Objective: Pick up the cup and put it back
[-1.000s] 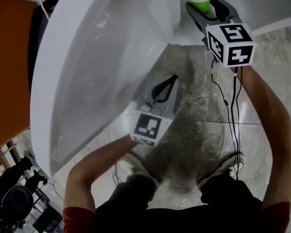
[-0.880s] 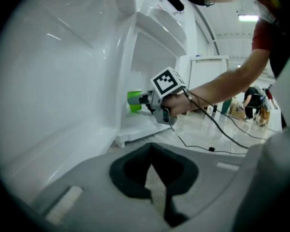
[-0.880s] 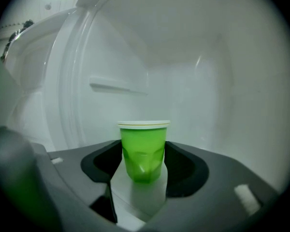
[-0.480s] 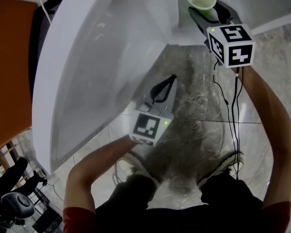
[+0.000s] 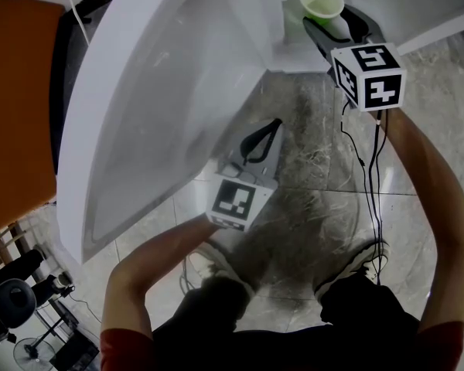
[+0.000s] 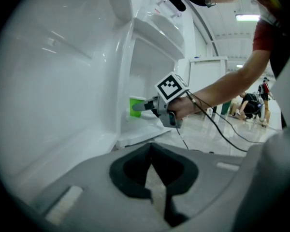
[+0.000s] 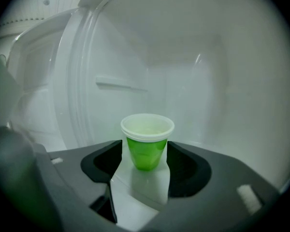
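A small green cup (image 7: pixel 146 146) with a white rim stands upright on the white fridge shelf (image 7: pixel 137 204). My right gripper (image 7: pixel 144 153) is open, one jaw on each side of the cup, with a thin gap at both sides. From the head view the cup (image 5: pixel 321 1) sits at the top, just ahead of the right gripper (image 5: pixel 329 20). My left gripper (image 5: pixel 275 124) hangs lower over the floor beside the fridge door, shut and empty. In the left gripper view its jaws (image 6: pixel 151 147) meet at the tips, and the cup (image 6: pixel 136 107) shows far off.
The open white fridge door (image 5: pixel 155 114) fills the left of the head view, close to the left gripper. Door shelves (image 6: pixel 157 25) rise above. Grey marble floor (image 5: pixel 309 192) lies below, with my shoes and a black cable (image 5: pixel 375 176) trailing from the right gripper.
The cup sat lower between the right jaws a second ago; now it stands on the shelf and the right gripper has drawn slightly back. The left gripper has not moved.
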Action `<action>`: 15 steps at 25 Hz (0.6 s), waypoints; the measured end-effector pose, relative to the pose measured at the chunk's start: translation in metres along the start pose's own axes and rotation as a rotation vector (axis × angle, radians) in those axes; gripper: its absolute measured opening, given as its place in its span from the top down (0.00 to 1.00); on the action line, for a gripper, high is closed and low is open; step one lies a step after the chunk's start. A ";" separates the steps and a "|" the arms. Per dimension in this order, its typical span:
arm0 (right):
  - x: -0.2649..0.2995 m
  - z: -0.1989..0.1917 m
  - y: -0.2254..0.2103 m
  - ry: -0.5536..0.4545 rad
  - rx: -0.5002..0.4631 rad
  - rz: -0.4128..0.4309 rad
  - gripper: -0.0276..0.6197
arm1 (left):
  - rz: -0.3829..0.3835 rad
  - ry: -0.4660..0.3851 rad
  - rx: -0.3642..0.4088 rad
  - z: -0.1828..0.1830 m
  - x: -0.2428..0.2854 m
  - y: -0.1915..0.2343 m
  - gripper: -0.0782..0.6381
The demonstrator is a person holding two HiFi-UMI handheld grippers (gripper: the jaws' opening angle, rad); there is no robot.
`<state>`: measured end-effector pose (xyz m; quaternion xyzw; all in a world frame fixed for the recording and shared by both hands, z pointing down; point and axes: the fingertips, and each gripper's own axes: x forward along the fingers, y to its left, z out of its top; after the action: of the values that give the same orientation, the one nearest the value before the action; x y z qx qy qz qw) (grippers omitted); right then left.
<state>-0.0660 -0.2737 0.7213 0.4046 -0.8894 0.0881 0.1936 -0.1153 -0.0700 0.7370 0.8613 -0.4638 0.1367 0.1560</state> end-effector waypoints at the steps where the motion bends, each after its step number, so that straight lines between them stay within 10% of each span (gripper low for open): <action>1: -0.002 -0.001 0.001 0.004 -0.004 0.003 0.54 | 0.001 -0.003 0.003 0.001 -0.001 -0.001 0.89; 15: -0.051 -0.021 0.017 0.035 -0.036 0.070 0.54 | 0.017 -0.027 0.053 0.023 -0.010 -0.002 0.89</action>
<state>-0.0424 -0.2213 0.7193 0.3680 -0.9010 0.0860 0.2132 -0.1164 -0.0704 0.7124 0.8630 -0.4693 0.1389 0.1256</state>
